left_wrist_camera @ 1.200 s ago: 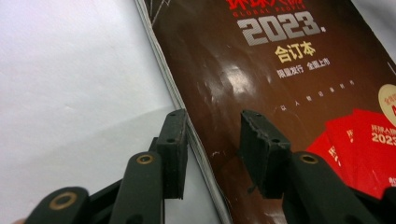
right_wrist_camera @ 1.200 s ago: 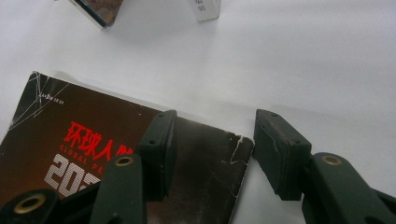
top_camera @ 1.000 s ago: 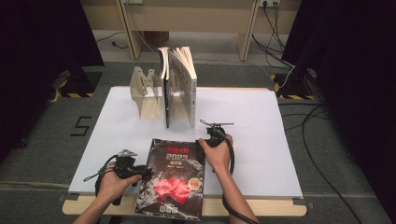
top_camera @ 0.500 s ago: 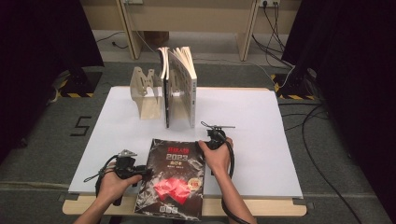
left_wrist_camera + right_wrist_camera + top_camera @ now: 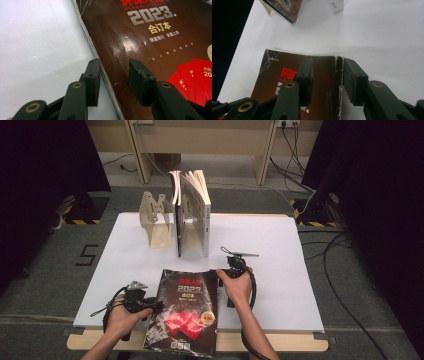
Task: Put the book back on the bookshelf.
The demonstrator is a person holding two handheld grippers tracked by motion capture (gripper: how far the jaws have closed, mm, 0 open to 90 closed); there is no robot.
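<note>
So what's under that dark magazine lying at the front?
The white table top lies under the magazine, and its near end sticks out over the wooden front edge. Anything directly beneath the cover is hidden.

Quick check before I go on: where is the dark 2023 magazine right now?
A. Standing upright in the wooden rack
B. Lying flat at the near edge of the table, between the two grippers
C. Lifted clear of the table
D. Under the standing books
B: in the high view the magazine lies flat at the near edge of the white table, with the left gripper at its left edge and the right gripper at its far right corner.
</note>
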